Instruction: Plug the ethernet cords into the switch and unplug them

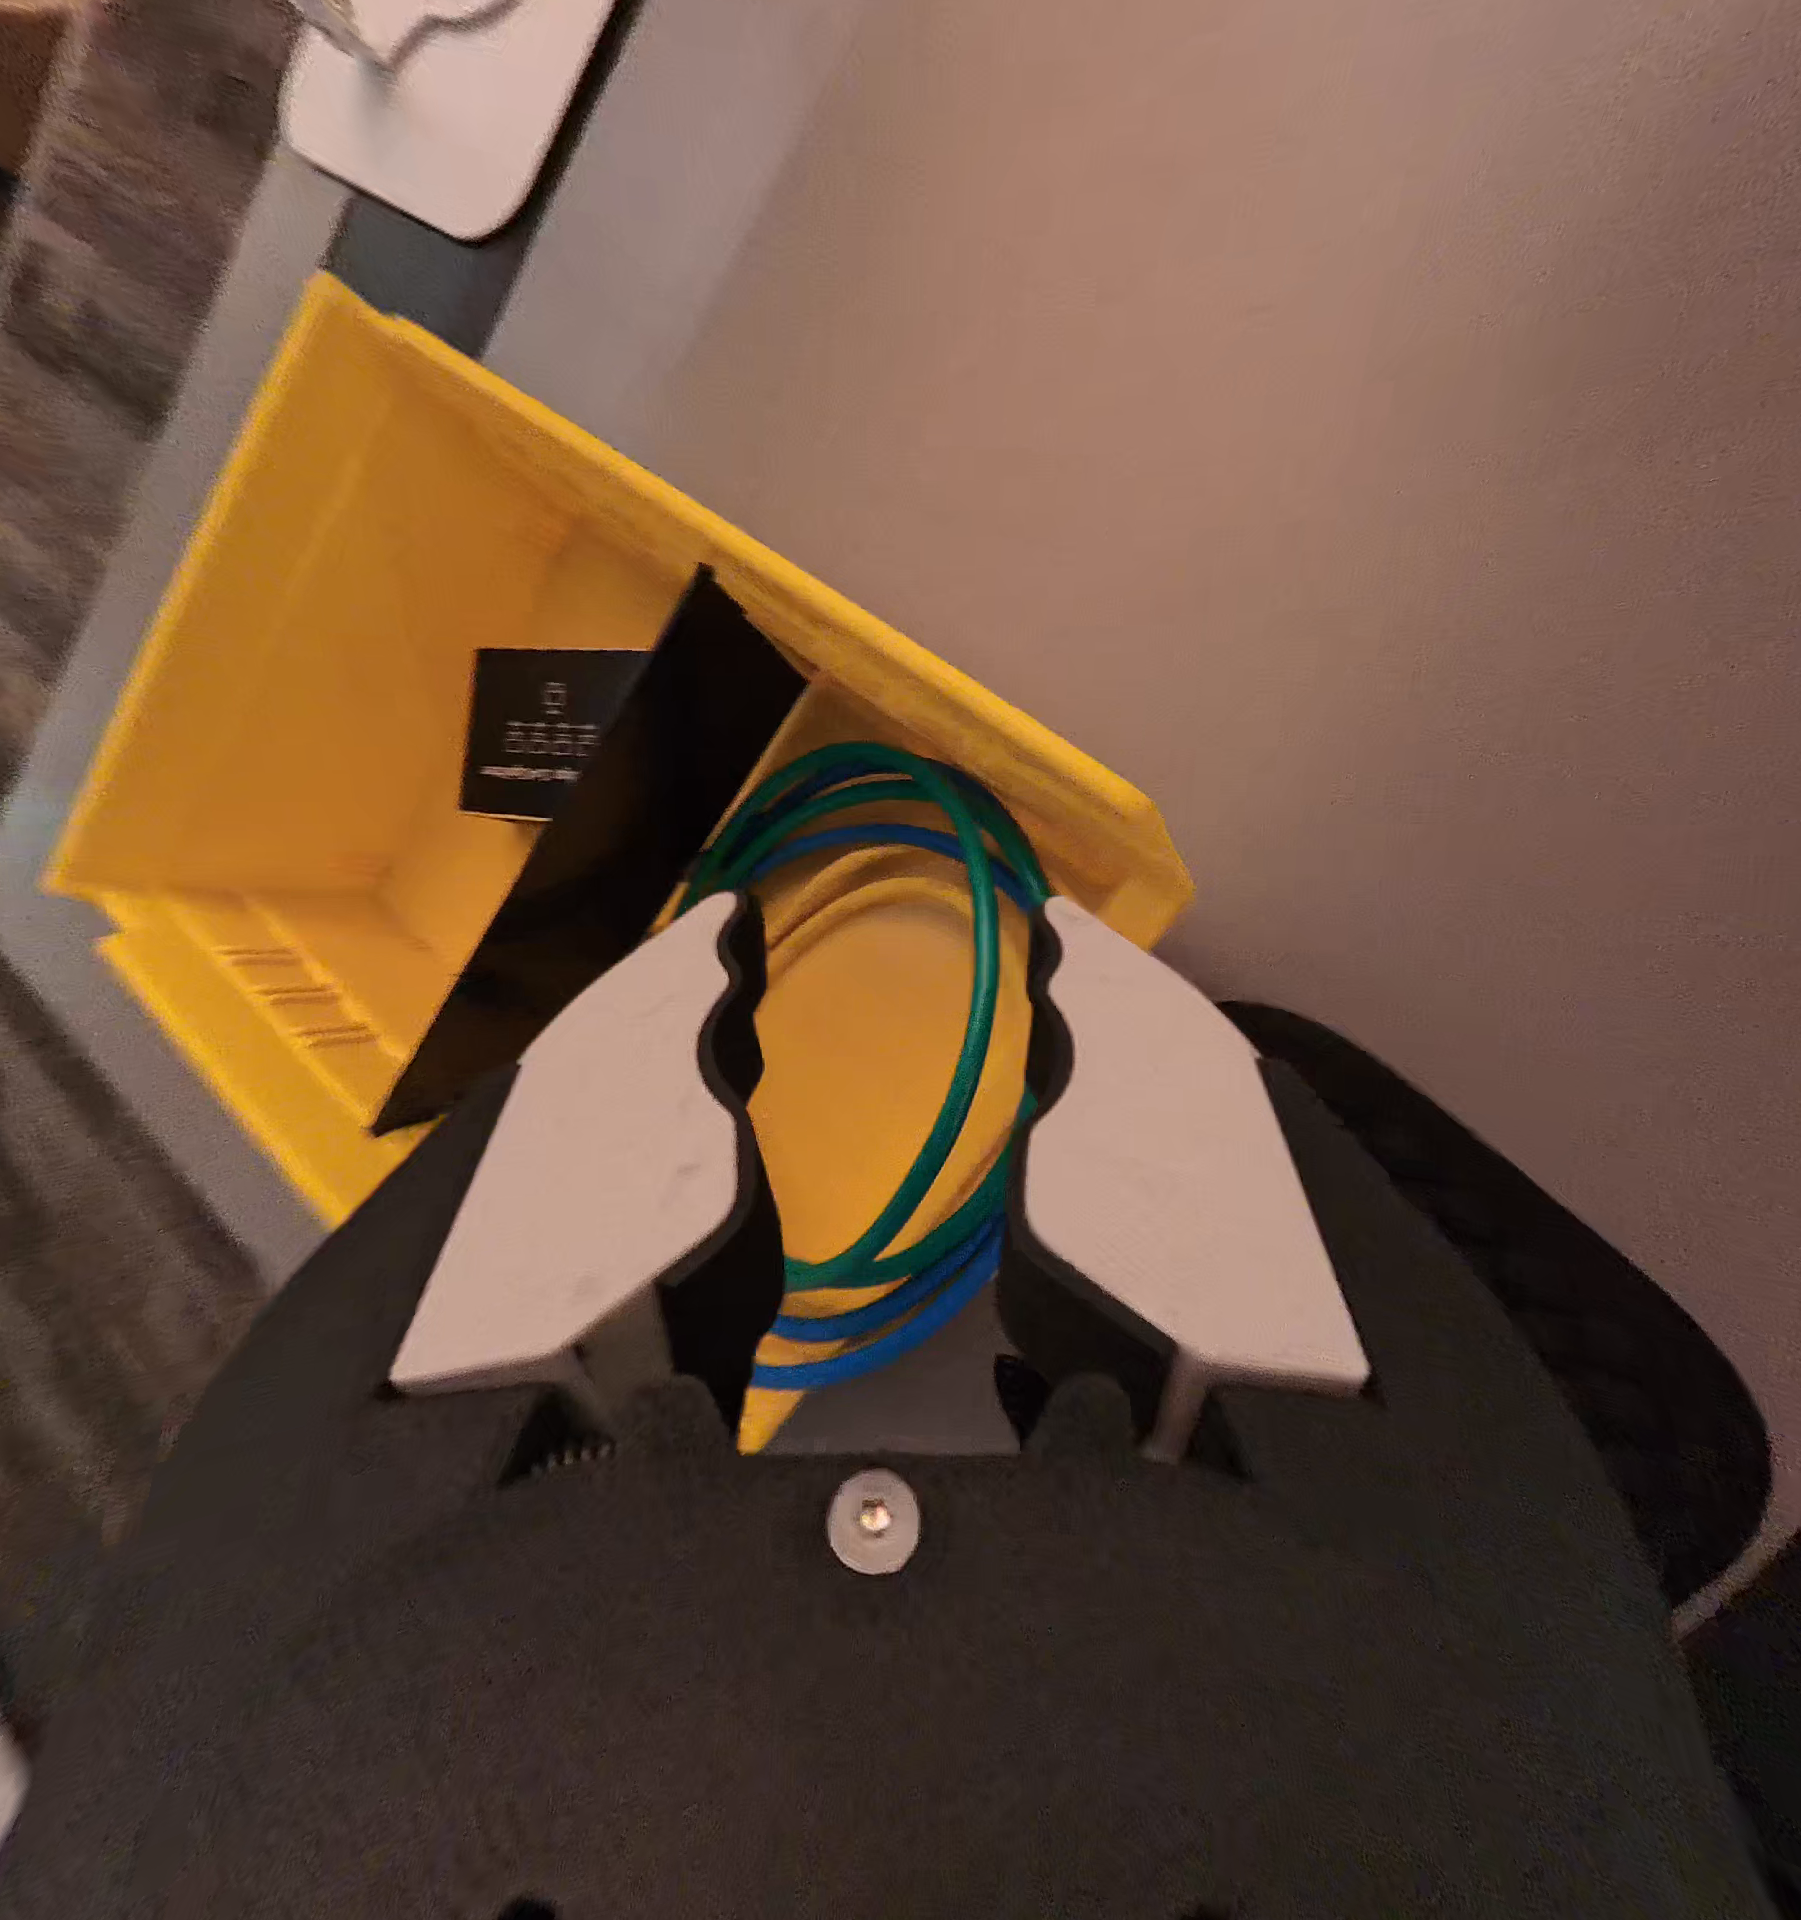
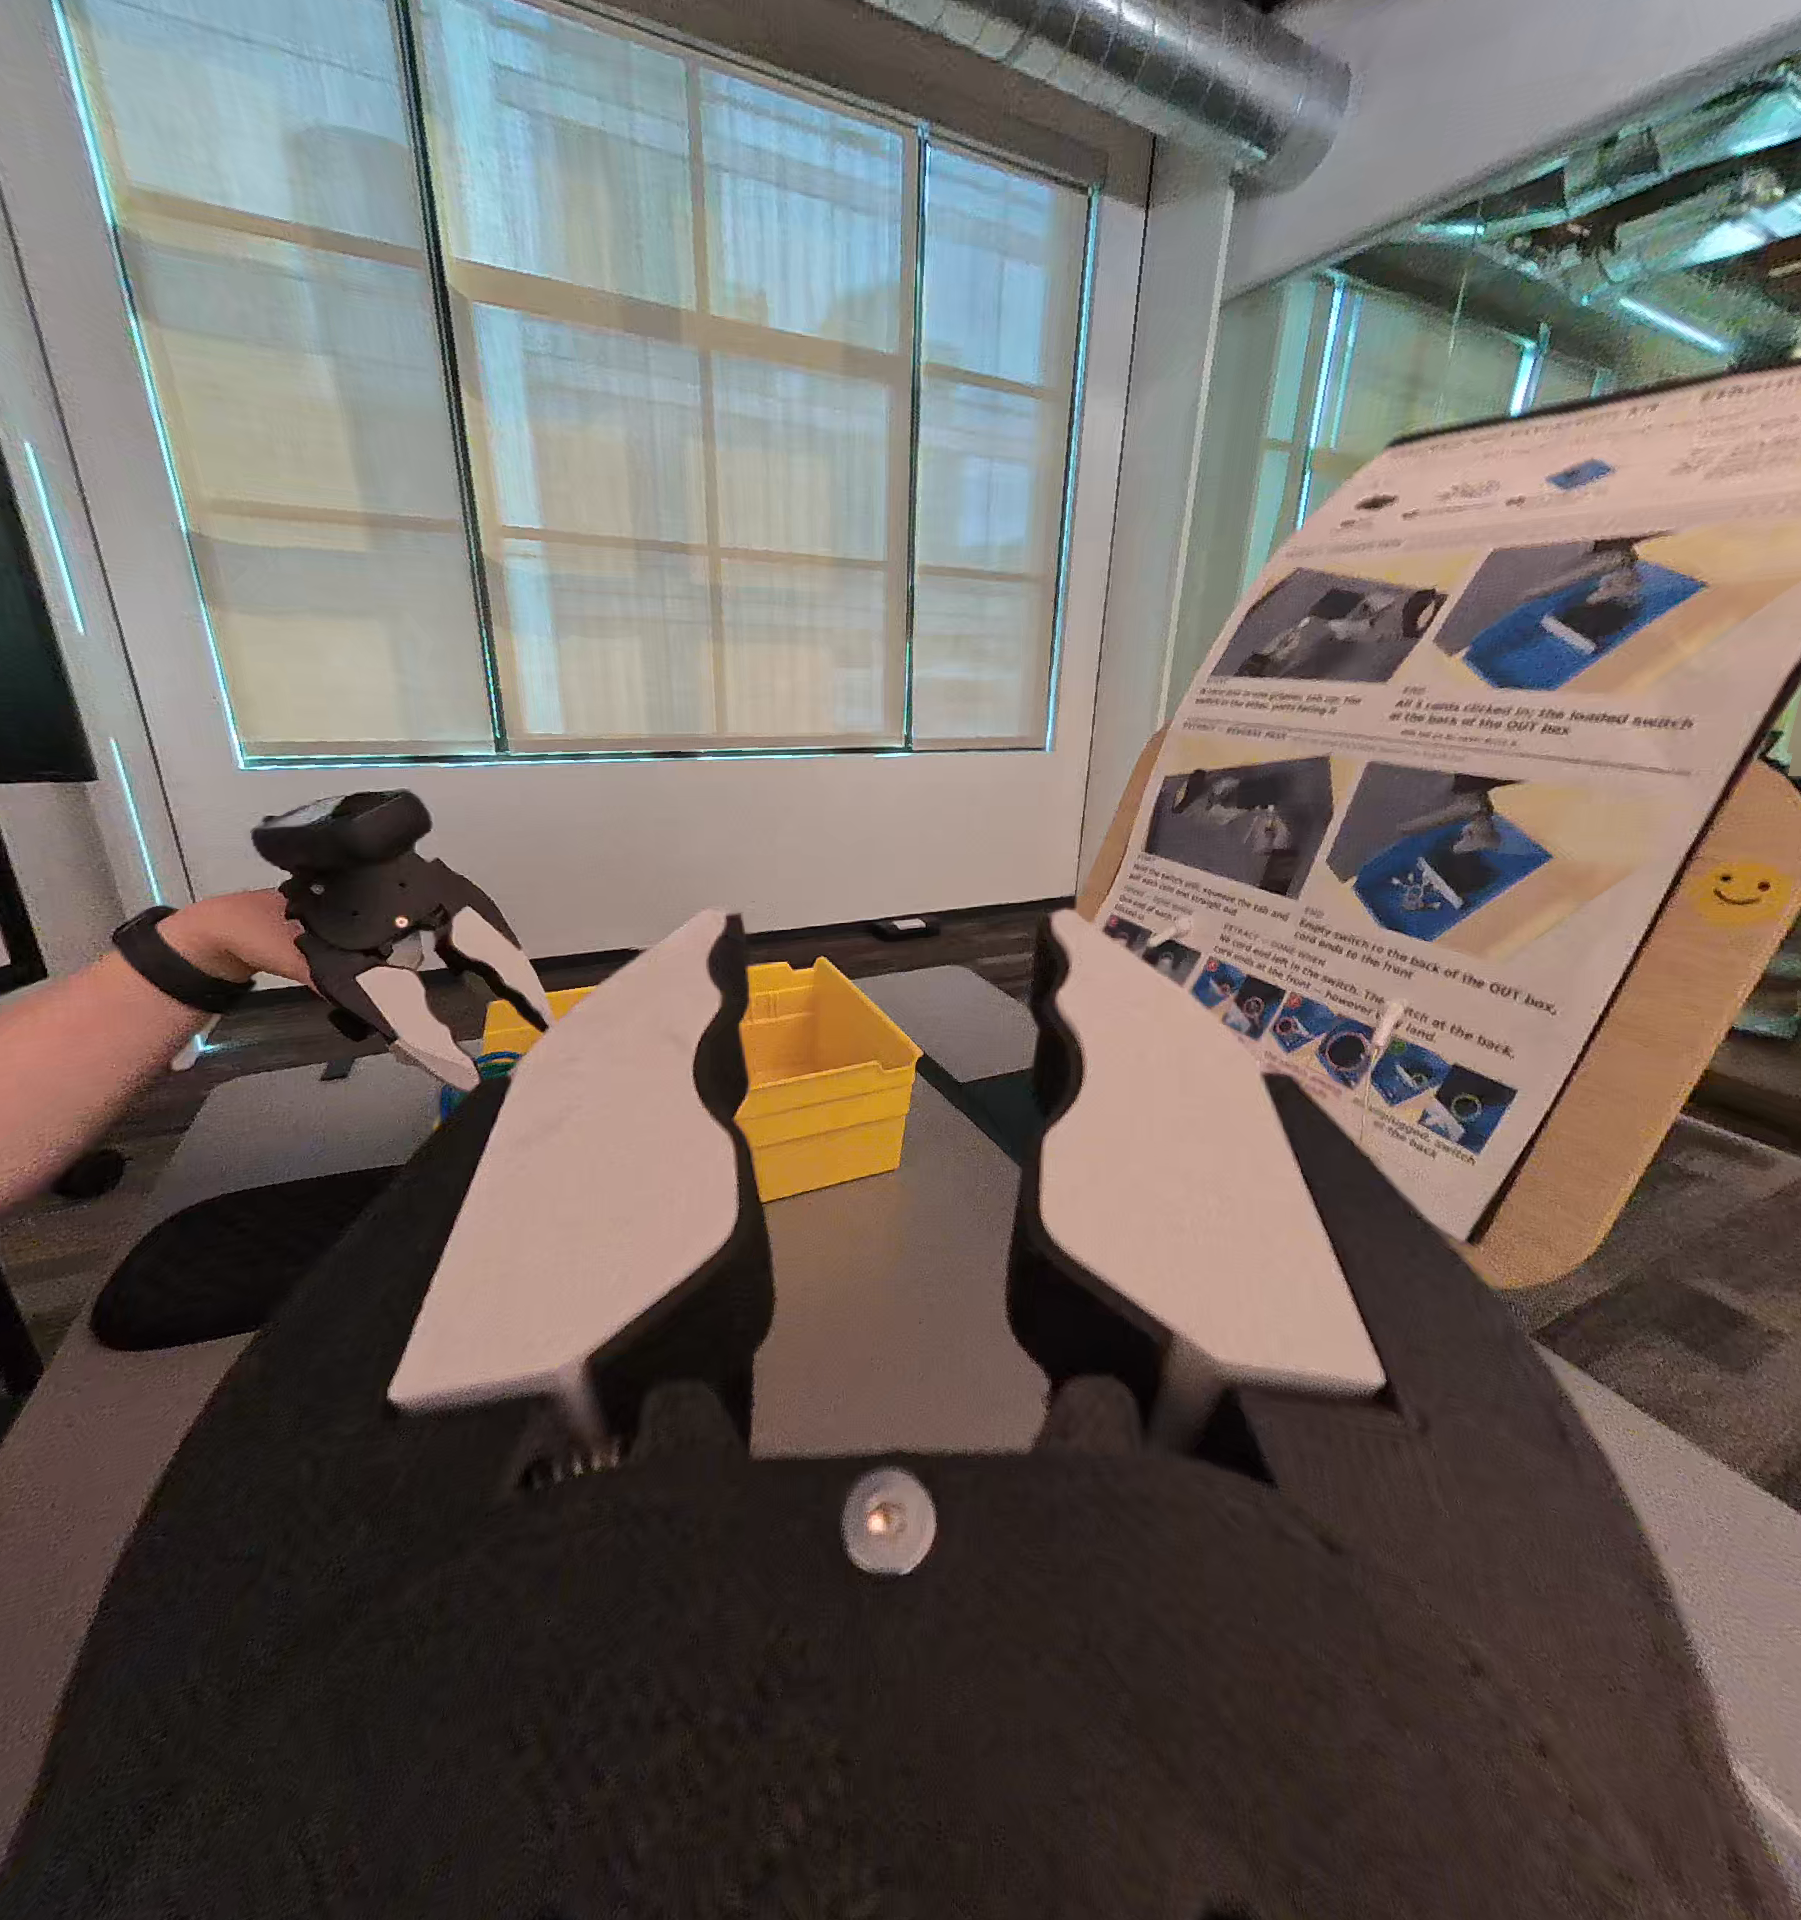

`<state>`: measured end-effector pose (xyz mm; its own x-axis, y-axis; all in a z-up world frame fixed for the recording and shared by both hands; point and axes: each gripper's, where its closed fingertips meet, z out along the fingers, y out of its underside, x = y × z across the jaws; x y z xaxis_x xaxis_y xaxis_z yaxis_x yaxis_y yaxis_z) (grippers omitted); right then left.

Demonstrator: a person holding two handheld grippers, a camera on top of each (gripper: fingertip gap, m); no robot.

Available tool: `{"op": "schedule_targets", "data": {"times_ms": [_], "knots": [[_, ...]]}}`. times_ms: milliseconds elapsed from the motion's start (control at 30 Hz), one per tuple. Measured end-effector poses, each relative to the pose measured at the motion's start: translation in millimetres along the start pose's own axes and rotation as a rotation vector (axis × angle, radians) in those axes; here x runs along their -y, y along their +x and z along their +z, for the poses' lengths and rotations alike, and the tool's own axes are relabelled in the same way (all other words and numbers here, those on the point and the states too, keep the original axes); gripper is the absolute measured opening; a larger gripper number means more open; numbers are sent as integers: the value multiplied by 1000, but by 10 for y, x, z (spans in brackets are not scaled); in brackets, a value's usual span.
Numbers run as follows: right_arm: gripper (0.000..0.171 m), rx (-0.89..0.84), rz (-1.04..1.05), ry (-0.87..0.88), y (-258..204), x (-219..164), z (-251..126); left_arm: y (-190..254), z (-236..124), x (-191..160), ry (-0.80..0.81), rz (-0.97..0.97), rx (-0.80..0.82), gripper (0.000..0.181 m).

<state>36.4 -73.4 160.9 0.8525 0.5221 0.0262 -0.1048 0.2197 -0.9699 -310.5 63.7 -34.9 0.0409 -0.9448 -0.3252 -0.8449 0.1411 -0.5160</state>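
- Left wrist view: the left gripper [image 1: 885, 920] hangs over a yellow bin [image 1: 283, 665] on a grey table [image 1: 1291, 416]. Its jaws stand wide apart and hold nothing.
- A black flat piece [image 1: 605, 894] stands on edge inside the bin as a divider, its long axis running from the lower left up to the far wall at the upper right. Whether this is the switch cannot be told.
- A black card [image 1: 543, 732] with pale markings lies flat on the bin floor just left of that piece, touching it.
- On the other side of the divider lie coiled cords: a green cord [image 1: 982, 935] looped on top of a blue cord [image 1: 875, 1340]. The coil's long axis runs roughly along the fingers. Its plugs cannot be seen; the fingers cover both sides of the coil.
- The picture is blurred, so fine detail in the bin is lost. A white rounded object [image 1: 439, 114] at the top is cut off by the frame.
- Right wrist view: the right gripper [image 2: 891, 935] is level above the table [image 2: 875, 1278], jaws wide open and empty, pointing towards a window [image 2: 584, 416].
- The yellow bin [image 2: 823, 1081] sits beyond the fingers, which hide most of it.
- A hand [image 2: 221, 940] with a black wristband holds the left gripper [image 2: 506, 1034], tips down at the bin's left end, jaws parted.
- An instruction sheet on a board [image 2: 1447, 821] leans at the right.
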Motion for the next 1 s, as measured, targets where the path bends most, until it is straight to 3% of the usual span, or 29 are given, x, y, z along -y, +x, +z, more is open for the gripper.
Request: {"op": "schedule_targets", "data": {"times_ms": [167, 267, 367, 533, 733, 867, 1000], "knots": [[50, -107, -163, -79, 55, -86, 45, 265, 127, -408, -199, -122, -325, 57], [45, -144, -291, -100, -7, -53, 48, 379, 119, -566, -286, -156, -432, 42], [42, -142, -331, -149, -63, -107, 76, 390, 88, -684, -358, -153, -449, 21], [41, -151, -390, -212, -64, -192, 92, 351, 110, -720, -379, -116, -411, 10], [38, -141, -388, -194, -110, -165, 110, 312, 34, -691, -392, -104, -427, 8], [38, -407, -401, -257, 243, -207, 81, 226, -78, -506, -328, -127, -424, 6], [38, -891, -422, -270, 775, -154, -213, 21, -191, -349, -297, -148, -336, 6]]}}
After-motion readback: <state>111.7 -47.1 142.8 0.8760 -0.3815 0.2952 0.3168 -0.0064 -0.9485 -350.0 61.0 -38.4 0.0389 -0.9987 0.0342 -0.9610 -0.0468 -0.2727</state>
